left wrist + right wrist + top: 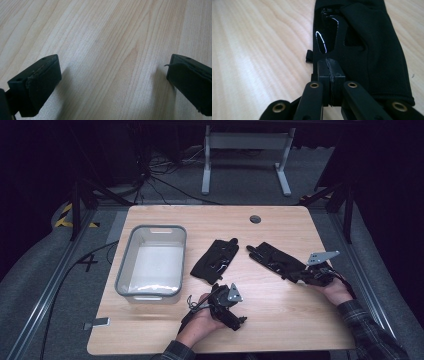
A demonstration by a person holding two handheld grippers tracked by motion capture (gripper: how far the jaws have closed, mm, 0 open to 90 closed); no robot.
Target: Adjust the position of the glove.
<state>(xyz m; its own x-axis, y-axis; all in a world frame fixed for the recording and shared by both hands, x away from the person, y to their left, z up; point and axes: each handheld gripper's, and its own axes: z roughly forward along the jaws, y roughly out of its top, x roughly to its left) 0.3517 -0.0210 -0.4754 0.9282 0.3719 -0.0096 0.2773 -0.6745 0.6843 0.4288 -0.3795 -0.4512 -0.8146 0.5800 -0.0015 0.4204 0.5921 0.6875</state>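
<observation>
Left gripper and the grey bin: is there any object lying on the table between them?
No. In the high view, bare wood separates the left gripper from the grey bin. The two black gloves lie farther right.

This looks like a lab or recording studio rather than a home. Beyond the tongs, the pale wooden desk (280,320) stands alone on grey carpet (240,185) in a dark, black-walled space. Farther off, loose cables (165,182) trail across the floor beside a white metal frame (245,145), and yellow-black hazard tape (65,215) marks the floor at the left.
</observation>
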